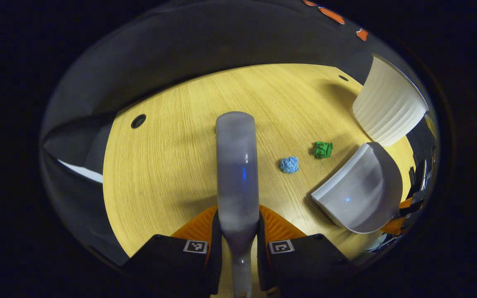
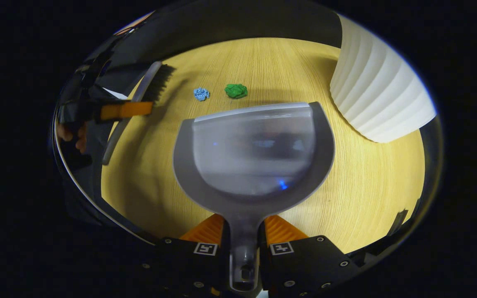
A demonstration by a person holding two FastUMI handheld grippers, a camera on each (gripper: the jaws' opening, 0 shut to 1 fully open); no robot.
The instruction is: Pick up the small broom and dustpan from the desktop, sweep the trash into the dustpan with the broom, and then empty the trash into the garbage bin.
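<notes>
My left gripper (image 1: 238, 236) is shut on the grey broom (image 1: 237, 165), whose back runs forward over the wooden desktop (image 1: 172, 157). A blue paper wad (image 1: 289, 164) and a green paper wad (image 1: 322, 149) lie on the desk right of the broom. My right gripper (image 2: 243, 242) is shut on the handle of the grey dustpan (image 2: 255, 153), its front lip facing the green wad (image 2: 236, 90) and blue wad (image 2: 201, 94). The dustpan (image 1: 360, 190) also shows at the right of the left gripper view. In the right gripper view the broom (image 2: 149, 89) with dark bristles is held at the far left.
A white ribbed garbage bin (image 2: 377, 91) stands on the desk at the right, also seen in the left gripper view as the bin (image 1: 387, 103). Two cable holes (image 1: 138, 121) mark the desktop. A hand (image 2: 73, 136) holds the left gripper at the desk's left edge.
</notes>
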